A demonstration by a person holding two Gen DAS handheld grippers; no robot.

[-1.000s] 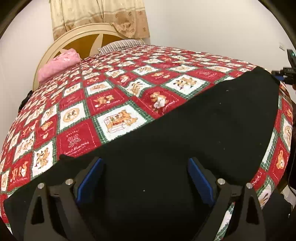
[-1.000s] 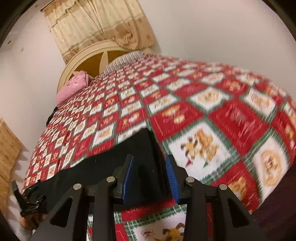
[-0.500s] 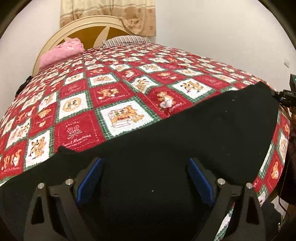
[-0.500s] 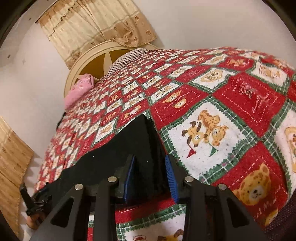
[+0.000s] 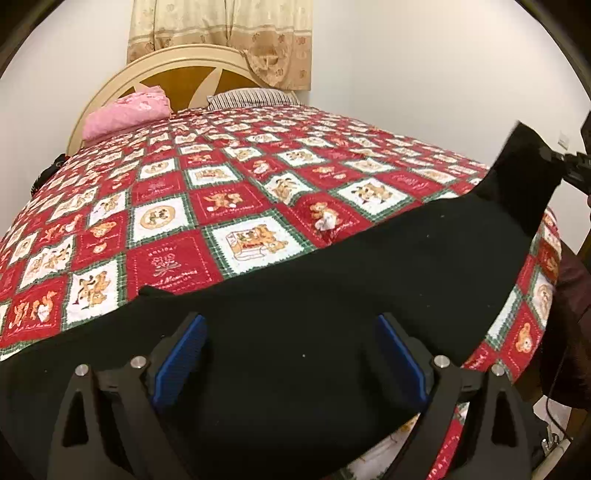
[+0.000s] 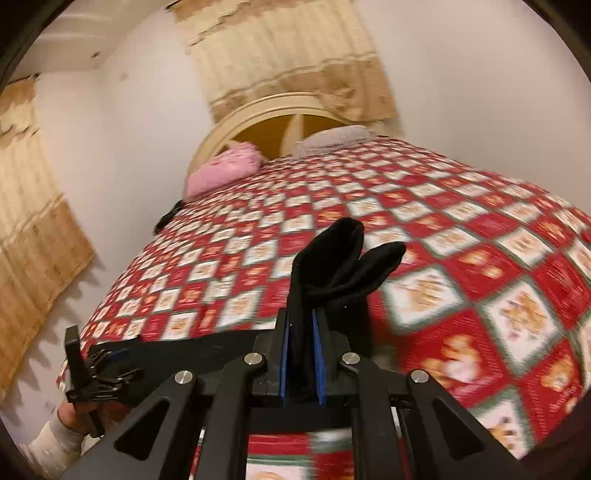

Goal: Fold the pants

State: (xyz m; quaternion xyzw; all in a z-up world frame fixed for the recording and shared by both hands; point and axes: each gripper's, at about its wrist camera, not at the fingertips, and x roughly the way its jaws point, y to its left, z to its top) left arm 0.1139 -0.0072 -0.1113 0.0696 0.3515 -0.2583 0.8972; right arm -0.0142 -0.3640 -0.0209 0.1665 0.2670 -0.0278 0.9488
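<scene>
The black pants (image 5: 332, 295) lie along the near edge of a bed with a red, white and green checked quilt (image 5: 221, 192). My left gripper (image 5: 288, 358) is open, its blue pads on either side of the cloth at one end. My right gripper (image 6: 301, 354) is shut on the other end of the pants (image 6: 332, 273) and holds it lifted off the quilt (image 6: 443, 229), with two flaps of cloth standing up past the pads. The lifted end and the right gripper (image 5: 569, 166) also show at the far right of the left wrist view.
A pink pillow (image 5: 125, 114) and a striped pillow (image 5: 255, 98) lie at the cream headboard (image 5: 177, 70). White walls and beige curtains (image 5: 221, 33) stand behind the bed. The left gripper and the hand holding it (image 6: 85, 376) show at the right wrist view's lower left.
My right gripper has closed on the pants' end and lifted it off the quilt. My left gripper stays open over the other end.
</scene>
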